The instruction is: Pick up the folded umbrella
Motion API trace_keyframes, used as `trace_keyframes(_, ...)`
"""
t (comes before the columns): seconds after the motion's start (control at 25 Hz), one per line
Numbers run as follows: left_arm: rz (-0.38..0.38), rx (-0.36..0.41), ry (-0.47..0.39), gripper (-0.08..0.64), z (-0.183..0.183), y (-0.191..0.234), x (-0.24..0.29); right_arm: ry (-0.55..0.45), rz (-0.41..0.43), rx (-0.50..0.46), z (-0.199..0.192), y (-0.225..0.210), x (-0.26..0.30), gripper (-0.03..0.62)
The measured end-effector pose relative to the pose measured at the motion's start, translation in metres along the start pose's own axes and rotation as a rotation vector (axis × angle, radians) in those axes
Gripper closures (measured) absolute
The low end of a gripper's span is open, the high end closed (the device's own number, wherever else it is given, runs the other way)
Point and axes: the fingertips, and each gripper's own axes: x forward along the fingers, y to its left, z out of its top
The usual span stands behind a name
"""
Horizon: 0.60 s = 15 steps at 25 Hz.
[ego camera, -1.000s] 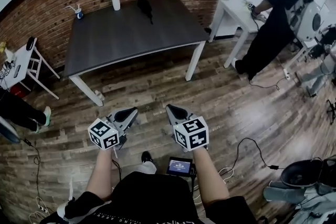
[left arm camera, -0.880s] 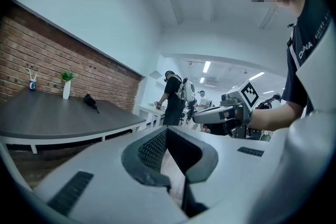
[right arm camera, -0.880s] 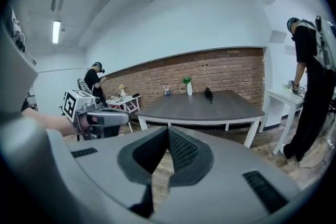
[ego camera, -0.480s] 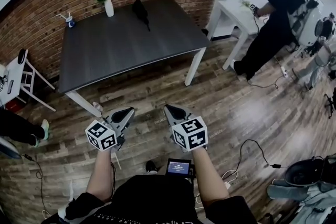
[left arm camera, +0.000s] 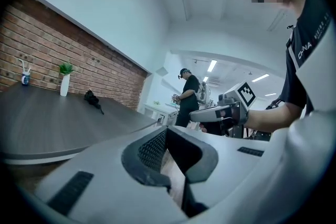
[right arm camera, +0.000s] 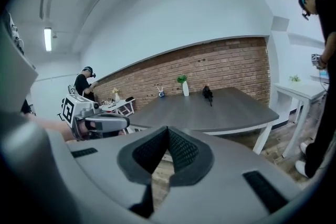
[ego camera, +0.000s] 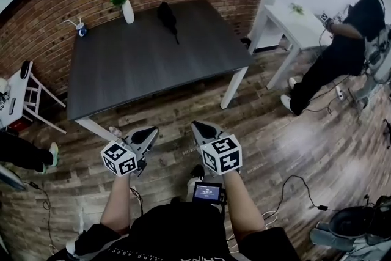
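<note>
My left gripper point(ego camera: 145, 133) and right gripper point(ego camera: 204, 129): both clenched, empty, short of the dark grey rectangular table point(ego camera: 153, 61); black folded umbrella point(ego camera: 167, 13) near its far edge.

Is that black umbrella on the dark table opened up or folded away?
Folded. The black umbrella lies as a small, compact bundle on the dark grey table, with a thin strap trailing from it and no canopy spread out.
</note>
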Motion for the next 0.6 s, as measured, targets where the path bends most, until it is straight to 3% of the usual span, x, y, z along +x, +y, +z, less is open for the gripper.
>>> trace_keyframes(0.28, 0.057, 0.013, -0.020, 0.557, 0.049, 0.061, 0.071, -0.014, 0.062, -0.004, 0.058, -0.076, 0.055, 0.586)
trace_keyframes(0.6, 0.093, -0.001, -0.010, 0.557, 0.067, 0.101, 0.141, -0.005, 0.103, 0.011, 0.086, -0.151, 0.090, 0.586)
